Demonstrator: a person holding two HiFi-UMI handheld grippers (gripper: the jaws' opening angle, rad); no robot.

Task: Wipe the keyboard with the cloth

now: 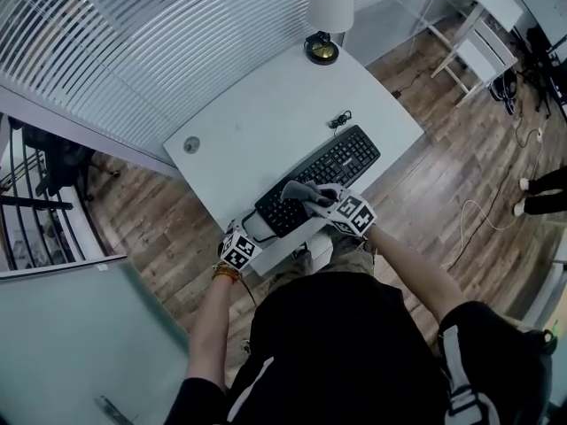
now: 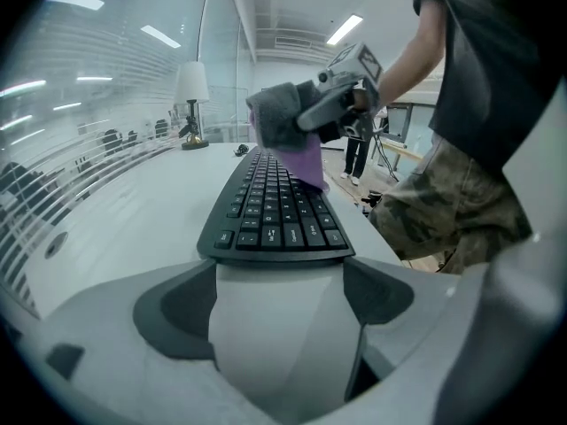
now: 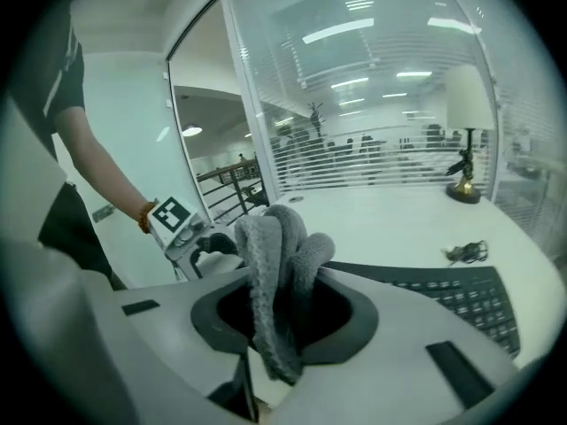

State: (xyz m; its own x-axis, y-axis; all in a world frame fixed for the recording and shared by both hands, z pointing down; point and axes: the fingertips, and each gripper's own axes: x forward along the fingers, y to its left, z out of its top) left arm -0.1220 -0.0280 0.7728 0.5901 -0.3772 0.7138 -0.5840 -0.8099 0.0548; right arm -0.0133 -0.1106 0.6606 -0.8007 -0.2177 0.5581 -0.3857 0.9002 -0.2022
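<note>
The right claw [image 3: 285,312] is shut tight on the grey cloth [image 3: 273,264], which touches the keyboard [image 1: 341,162] on the desk [image 1: 266,118]. The left claw [image 2: 279,282] is wide, right at the keyboard's near end.

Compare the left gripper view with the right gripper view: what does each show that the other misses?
Only the left gripper view: the right tongs from outside, and the purple side of the cloth over the keys. Only the right gripper view: the left tongs by the end of the keyboard, and a cable on the table. Both: the keyboard, grey cloth, lamp.
</note>
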